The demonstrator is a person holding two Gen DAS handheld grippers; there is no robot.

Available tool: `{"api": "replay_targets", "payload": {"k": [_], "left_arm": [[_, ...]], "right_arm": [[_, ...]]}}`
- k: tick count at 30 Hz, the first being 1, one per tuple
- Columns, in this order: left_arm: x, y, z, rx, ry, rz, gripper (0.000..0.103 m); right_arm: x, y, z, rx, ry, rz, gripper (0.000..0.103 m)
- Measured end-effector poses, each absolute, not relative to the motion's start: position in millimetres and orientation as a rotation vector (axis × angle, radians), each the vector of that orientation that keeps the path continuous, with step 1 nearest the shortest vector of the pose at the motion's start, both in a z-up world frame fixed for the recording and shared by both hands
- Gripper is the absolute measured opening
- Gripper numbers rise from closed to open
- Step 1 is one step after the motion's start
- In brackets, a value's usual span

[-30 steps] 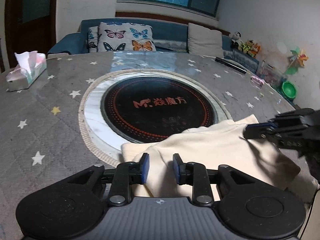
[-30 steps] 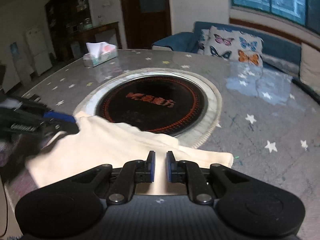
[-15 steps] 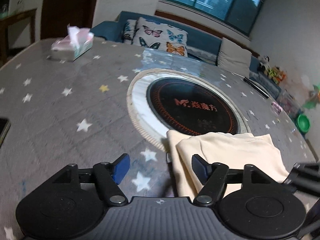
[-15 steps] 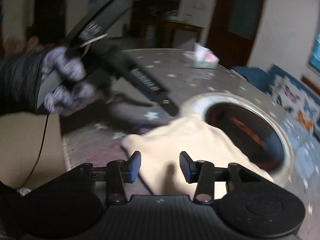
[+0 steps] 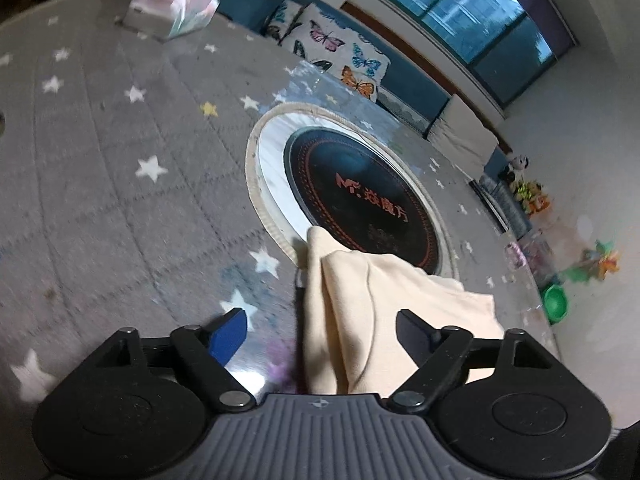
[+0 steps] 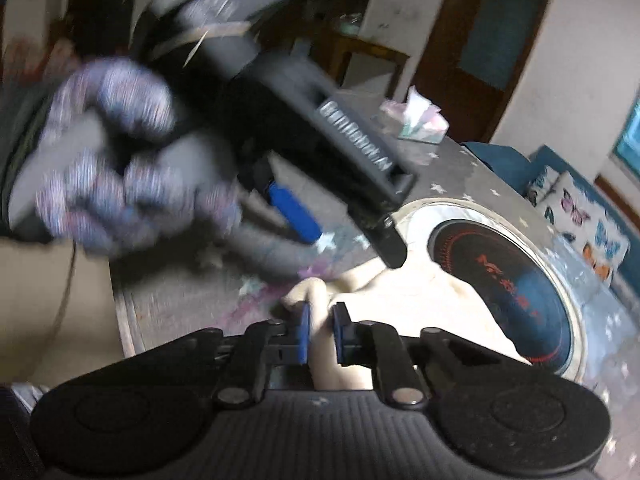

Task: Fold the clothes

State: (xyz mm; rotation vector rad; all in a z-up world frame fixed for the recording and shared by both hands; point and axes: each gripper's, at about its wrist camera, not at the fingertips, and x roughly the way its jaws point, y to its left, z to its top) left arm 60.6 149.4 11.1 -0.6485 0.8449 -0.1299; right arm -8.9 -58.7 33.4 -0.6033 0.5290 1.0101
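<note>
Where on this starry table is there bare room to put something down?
The grey star-print tablecloth is bare between the tissue box and the black round hotplate. It is crowded at the near edge, around the cream folded garment and both grippers.

Cream cloth (image 5: 384, 300) ahead of the blue pads (image 5: 226, 334). Grey tablecloth (image 5: 120, 184) with white stars, one yellow. Black hotplate (image 5: 360, 200), red lettering. White pillow (image 5: 332, 54), coloured butterflies. Green bowl (image 5: 555, 303).
</note>
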Motion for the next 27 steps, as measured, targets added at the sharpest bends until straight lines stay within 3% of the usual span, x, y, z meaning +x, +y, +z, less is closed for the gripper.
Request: {"api": "replay_targets", "payload": {"k": [6,8,10,13,27], "left_arm": [[72.6,133.9,5.8,-0.774,0.885,-0.171,0.082],[77.3,128.8,3.6,-0.798,0.898,-0.178,0.070],[81.5,125.3,-1.1,-0.822,0.918,-0.181,0.039],[84.7,124.2,-8.4,-0.842,0.933,-0.172,0.019],[82.7,122.1,-10.8,-0.818,0.922,-0.153,0.016]], "right_arm": [[-0.5,-80.4,53.2,-0.473,0.521,1.024,0.009],[0.1,-85.7,55.1,-0.452,0.519,1.032,0.009],[2.7,-94.4,55.4,-0.427,0.526,1.026,0.009],[15.1,-116.8,52.4,-0.376,0.561,0.962,0.009],[78.9,-222.7,32.6,-0.141,0.715,0.635,0.010]]}}
